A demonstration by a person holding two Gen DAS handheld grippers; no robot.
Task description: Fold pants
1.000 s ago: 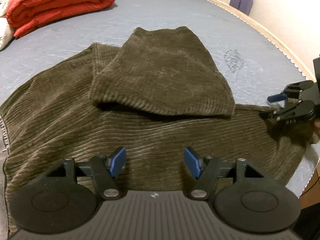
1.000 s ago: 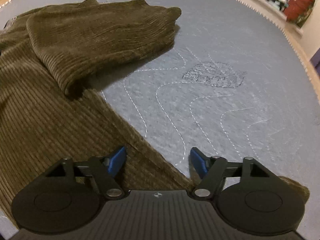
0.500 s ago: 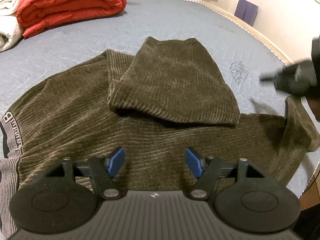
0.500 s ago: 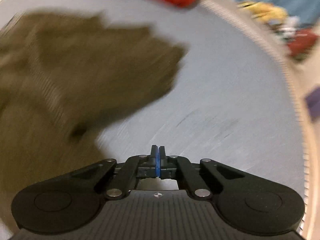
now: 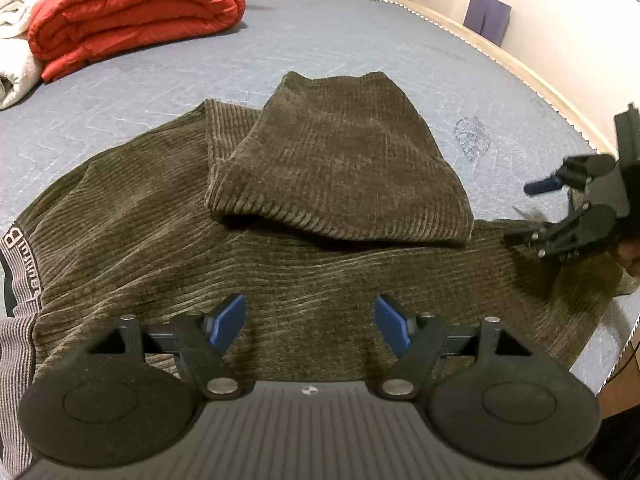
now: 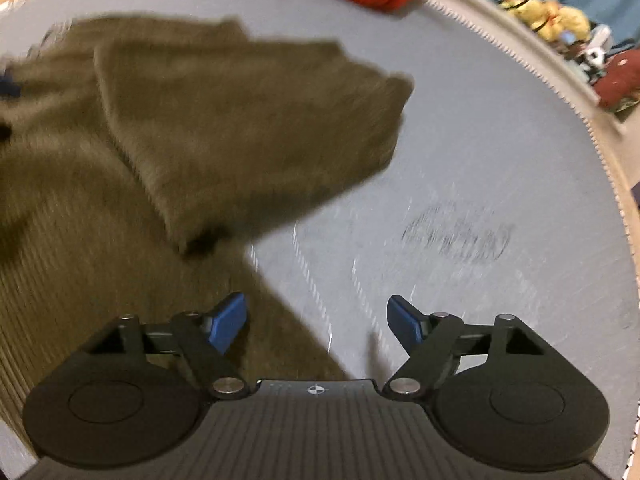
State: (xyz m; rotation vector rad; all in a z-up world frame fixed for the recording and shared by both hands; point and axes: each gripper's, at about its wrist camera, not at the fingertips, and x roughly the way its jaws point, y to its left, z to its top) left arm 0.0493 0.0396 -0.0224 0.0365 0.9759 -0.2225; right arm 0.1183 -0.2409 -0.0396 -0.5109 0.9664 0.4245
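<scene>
pants point(image 5: 256, 256): olive corduroy, spread on the grey mattress point(image 5: 360, 40), one leg folded back on top
left gripper point(image 5: 310, 322): spread wide, nothing pinched
right gripper point(image 6: 316, 320): jaws just popped apart, empty, over the pants' right edge

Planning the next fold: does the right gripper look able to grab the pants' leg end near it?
Probably yes: the right gripper is open and empty, the pants edge lies just beneath it, nothing between.
</scene>
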